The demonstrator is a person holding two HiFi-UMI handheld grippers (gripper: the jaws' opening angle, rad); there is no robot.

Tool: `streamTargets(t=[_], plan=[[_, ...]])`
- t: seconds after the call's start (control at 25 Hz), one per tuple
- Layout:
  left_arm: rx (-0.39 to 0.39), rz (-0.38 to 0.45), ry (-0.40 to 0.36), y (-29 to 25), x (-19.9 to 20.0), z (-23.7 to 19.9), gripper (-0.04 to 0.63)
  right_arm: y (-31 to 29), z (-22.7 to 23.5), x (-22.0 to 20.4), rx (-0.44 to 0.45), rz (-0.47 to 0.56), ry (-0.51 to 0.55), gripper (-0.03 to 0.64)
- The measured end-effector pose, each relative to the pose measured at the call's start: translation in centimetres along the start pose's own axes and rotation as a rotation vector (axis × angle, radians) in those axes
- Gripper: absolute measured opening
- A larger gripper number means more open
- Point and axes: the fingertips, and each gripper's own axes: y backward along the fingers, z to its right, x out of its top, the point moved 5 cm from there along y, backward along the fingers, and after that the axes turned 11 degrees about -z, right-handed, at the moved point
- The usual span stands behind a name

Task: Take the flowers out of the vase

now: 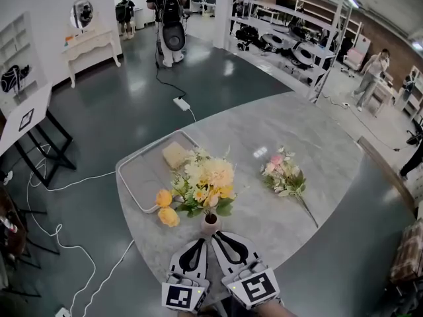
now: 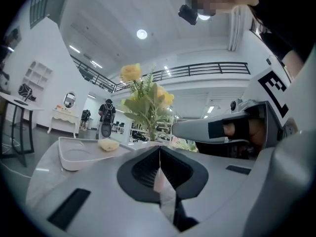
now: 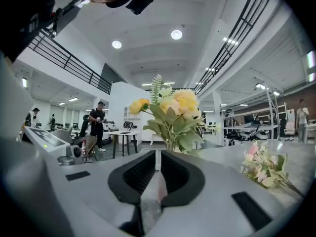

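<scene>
A small pale vase (image 1: 210, 225) stands near the front edge of the marble table (image 1: 317, 144). It holds a bunch of yellow and cream flowers (image 1: 201, 183) with green leaves. My left gripper (image 1: 199, 242) and right gripper (image 1: 218, 238) lie side by side just in front of the vase, both shut and empty. In the left gripper view the jaws (image 2: 159, 149) meet in a line, with the yellow flowers (image 2: 145, 100) straight ahead. The right gripper view shows shut jaws (image 3: 158, 154) right below the bouquet (image 3: 173, 110). The jaws hide the vase in both gripper views.
A pink bouquet (image 1: 284, 176) lies loose on the table to the right. At the left stands a white tray (image 1: 140, 177) with a yellowish sponge (image 1: 175, 155) in it. Cables run over the floor at the left. People stand far off in the room.
</scene>
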Motion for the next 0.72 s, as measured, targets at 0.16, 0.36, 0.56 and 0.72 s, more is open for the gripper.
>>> streamTargets(t=[0.16, 0.36, 0.56, 0.72], plan=[[0.014, -0.019, -0.005, -0.3, -0.2, -0.4, 0.014, -0.3, 1.0, 0.2, -0.037, -0.002, 0.011, 0.035], [0.025, -0.030, 0.000, -0.6, -0.4, -0.8, 0.015, -1.1, 1.6, 0.7, -0.042, -0.014, 0.020, 0.107], [0.031, -0.035, 0.002, -0.9, -0.5, -1.1, 0.014, -2.4, 2.0, 0.7, -0.055, -0.036, 0.012, 0.123], [0.044, -0.044, 0.010, -0.8, -0.5, -1.5, 0.015, -3.5, 2.1, 1.0, -0.085, -0.076, 0.000, 0.138]])
